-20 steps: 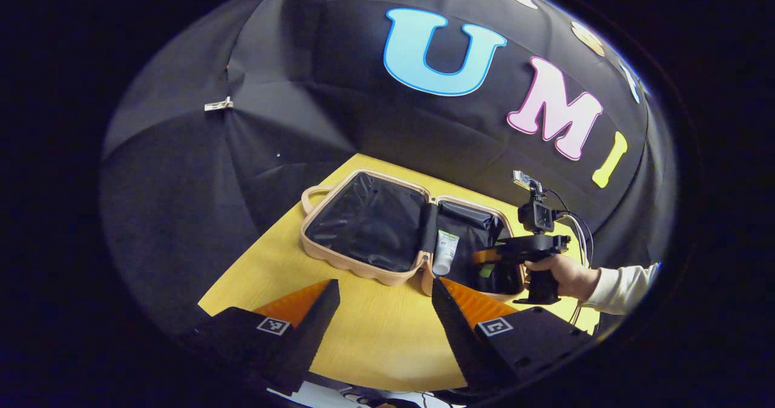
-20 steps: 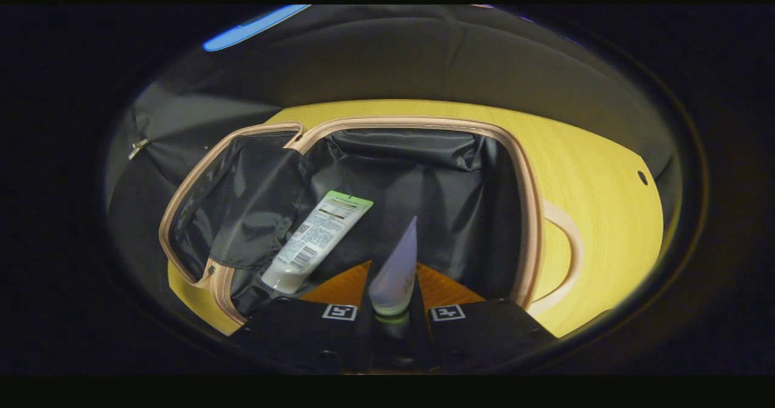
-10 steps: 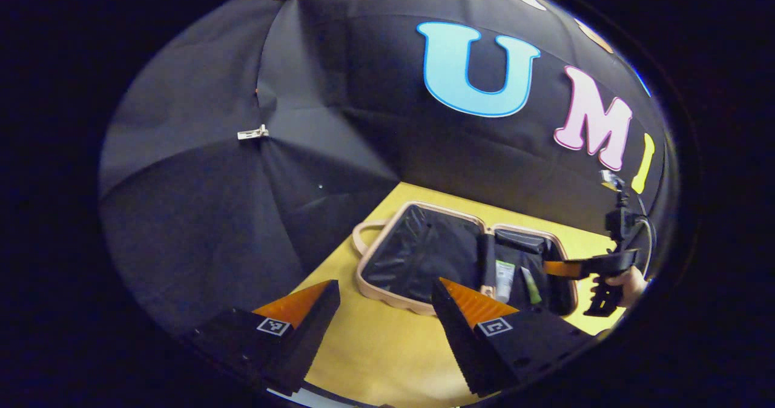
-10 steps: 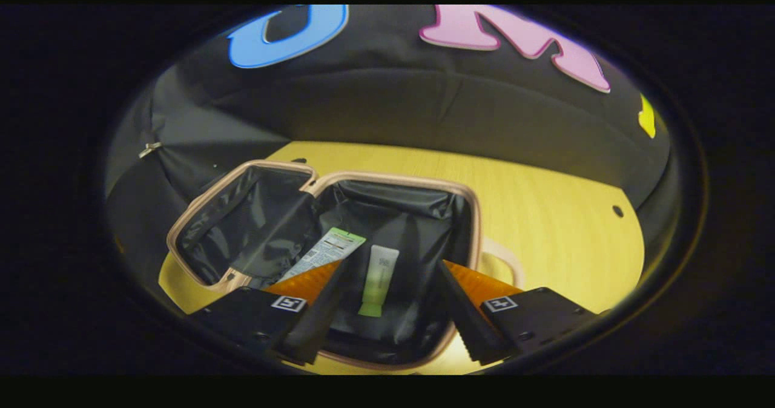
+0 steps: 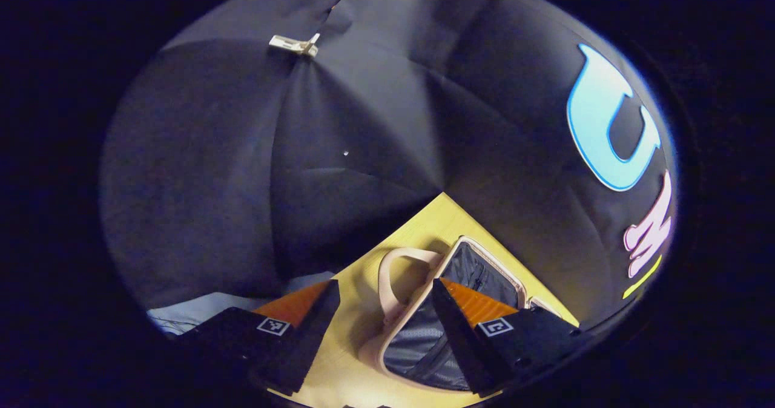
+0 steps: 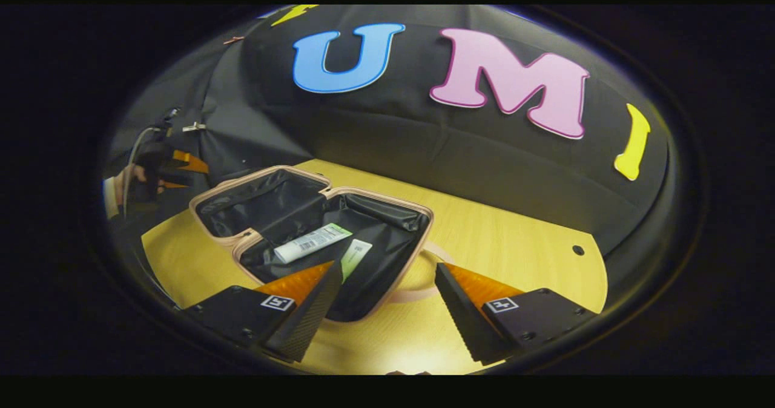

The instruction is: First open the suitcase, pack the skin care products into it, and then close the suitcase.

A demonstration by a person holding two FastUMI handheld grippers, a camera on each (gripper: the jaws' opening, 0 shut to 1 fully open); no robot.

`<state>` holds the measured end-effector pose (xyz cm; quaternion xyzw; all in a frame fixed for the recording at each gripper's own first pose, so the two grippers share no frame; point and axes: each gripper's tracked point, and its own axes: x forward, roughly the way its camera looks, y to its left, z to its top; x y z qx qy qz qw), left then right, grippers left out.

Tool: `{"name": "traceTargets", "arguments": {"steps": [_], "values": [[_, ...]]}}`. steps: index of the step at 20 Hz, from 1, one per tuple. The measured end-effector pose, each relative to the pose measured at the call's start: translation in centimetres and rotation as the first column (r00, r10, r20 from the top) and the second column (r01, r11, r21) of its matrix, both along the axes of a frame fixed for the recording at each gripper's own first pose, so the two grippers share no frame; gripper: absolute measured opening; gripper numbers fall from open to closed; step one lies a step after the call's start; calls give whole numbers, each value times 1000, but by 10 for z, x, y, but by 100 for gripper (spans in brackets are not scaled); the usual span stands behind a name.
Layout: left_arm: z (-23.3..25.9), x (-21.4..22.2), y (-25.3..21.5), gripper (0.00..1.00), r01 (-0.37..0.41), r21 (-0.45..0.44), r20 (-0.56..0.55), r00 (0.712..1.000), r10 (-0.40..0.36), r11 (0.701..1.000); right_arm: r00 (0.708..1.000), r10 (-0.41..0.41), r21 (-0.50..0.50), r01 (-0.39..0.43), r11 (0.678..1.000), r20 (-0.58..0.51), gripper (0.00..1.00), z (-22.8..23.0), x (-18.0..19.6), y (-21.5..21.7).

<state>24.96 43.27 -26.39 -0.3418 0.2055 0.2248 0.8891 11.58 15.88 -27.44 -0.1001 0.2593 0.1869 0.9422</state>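
Table [image 6: 521, 232] is carrying the suitcase [image 6: 387, 211], lying open | two tubes [image 6: 312, 243] are resting inside its near half | right gripper [image 6: 381, 302] is hovering above, jaws spread, empty | left gripper [image 5: 384, 317] is hanging by the handle [image 5: 387, 281], jaws spread.

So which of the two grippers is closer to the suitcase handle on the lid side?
Left. The left gripper hangs right over that handle, which shows between its open fingers. The right gripper is at the suitcase's other half, above the tubes.
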Motion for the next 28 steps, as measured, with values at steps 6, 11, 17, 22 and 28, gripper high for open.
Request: {"name": "traceTargets", "arguments": {"steps": [6, 11, 17, 22, 28], "values": [[-53, 43, 8, 92, 51, -283, 9, 999, -50, 958, 991, -77, -6, 77, 997, -110, 95, -37, -38, -39], [-58, 53, 2, 32, 69, -284, -21, 997, -78, 956, 989, -146, 16, 147, 989, -32, 98, -12, -30, -68], [24, 42, -6, 6, 151, 19, -58, 987, -149, 988, 978, -208, 80, 205, 976, 32, 98, 36, -8, -96], [190, 36, -97, 6, 309, 105, 90, 944, -319, 945, 960, -262, 76, 255, 964, 97, 98, 84, 5, -152], [274, 24, -239, 6, 404, 238, 114, 892, -438, 883, 937, -326, 123, 311, 943, 128, 97, 122, 14, -219]]}}
